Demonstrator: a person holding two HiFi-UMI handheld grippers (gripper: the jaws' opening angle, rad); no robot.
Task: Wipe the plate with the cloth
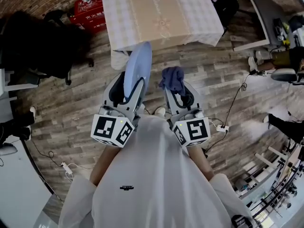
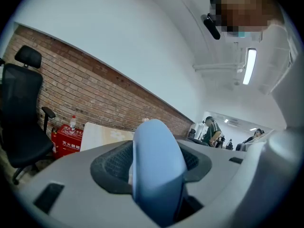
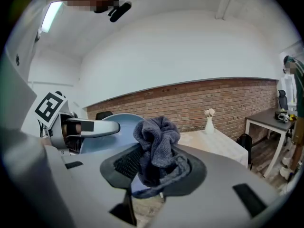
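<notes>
Right now your left gripper has its fingers clenched on the rim of the plate, which is pale blue and stands on edge between them, rising well past the fingertips. Your right gripper has its fingers closed on the cloth, a dark blue-grey bunch that bulges out above them, with a fold hanging down between the pads. You hold both grippers side by side in the air, close in front of your body, over the wood-plank floor and not over any surface. The plate and the cloth are near each other but apart, with a clear gap between them in the head view. In the right gripper view the plate shows to the left of the cloth and behind it, along with the left gripper's marker cube. Ahead of you stands the bench, covered with a checked spread with a flower print; in the head view the plate's far rim lies over the bench's near edge. A white vase stands on the bench. A red box sits on the floor at the foot of the brick wall, beside the bench, and a black chair is to the left of it.
</notes>
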